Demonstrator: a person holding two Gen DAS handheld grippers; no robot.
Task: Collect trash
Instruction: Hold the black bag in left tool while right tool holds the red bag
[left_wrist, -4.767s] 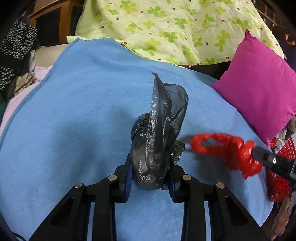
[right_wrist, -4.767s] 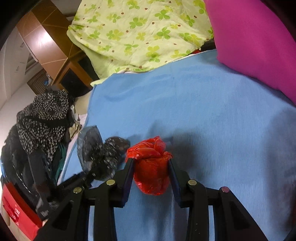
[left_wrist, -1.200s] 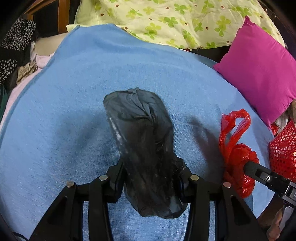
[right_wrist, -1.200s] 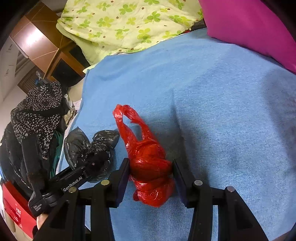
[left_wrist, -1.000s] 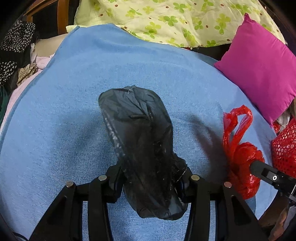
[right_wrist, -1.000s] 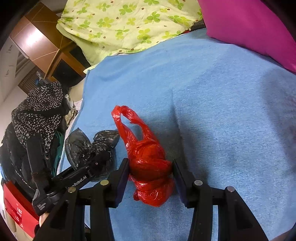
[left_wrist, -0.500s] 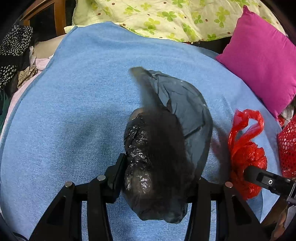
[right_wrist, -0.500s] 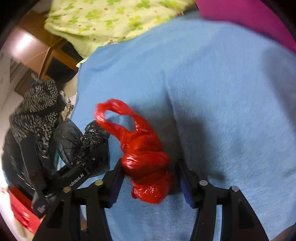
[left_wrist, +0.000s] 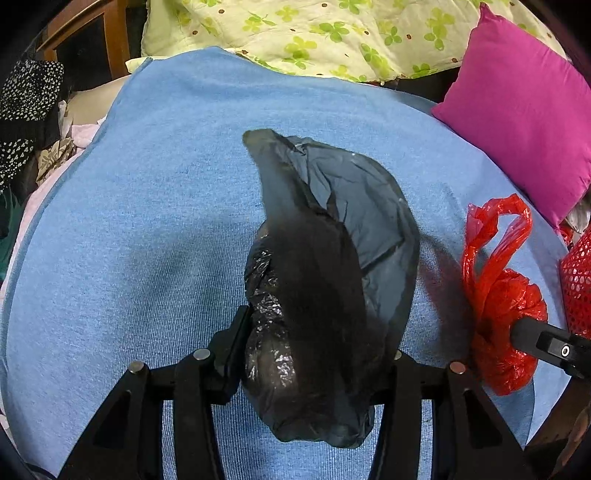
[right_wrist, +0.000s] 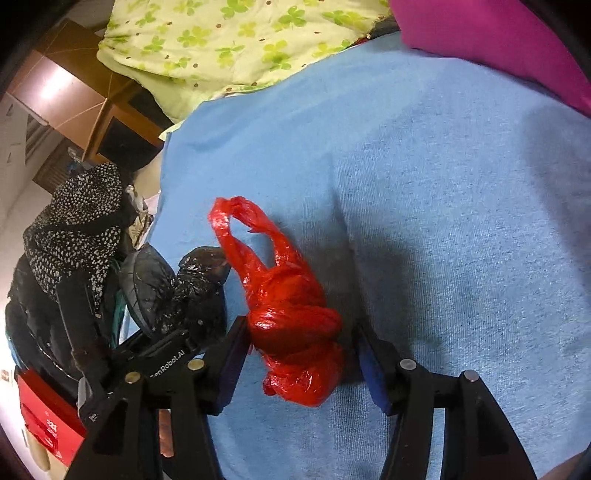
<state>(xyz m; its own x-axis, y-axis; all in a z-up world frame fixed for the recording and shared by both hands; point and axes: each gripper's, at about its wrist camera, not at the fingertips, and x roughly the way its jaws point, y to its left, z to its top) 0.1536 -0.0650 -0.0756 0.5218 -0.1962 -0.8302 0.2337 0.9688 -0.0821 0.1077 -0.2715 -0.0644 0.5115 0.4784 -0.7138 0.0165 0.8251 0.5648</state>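
Black crinkled plastic fills the left wrist view: a black plastic trash bag (left_wrist: 317, 295) sits between the fingers of the left gripper (left_wrist: 314, 332), which pinch its bunched lower part. The finger on the picture's left presses against its side, and the other is mostly hidden behind the plastic. The bag's loose, thinner upper flap stands up and curls over a light blue knitted blanket (left_wrist: 147, 221).

Beside it, toward the person's right, lies a red knotted plastic bag (right_wrist: 291, 317) on the same blanket, its two handle loops pointing away from the camera. It lies between the fingers of the right gripper (right_wrist: 303, 339), which have just been opening. They now stand spread: the left finger touches the bag's side, while the right finger stands apart from it with a dark gap between them.

At the far edge of the blanket a pale green quilt with clover print (left_wrist: 314, 33) is heaped. A magenta pillow (left_wrist: 524, 110) lies at the blanket's right side, and a red mesh basket (left_wrist: 578, 280) shows at the right edge just beyond the red bag.
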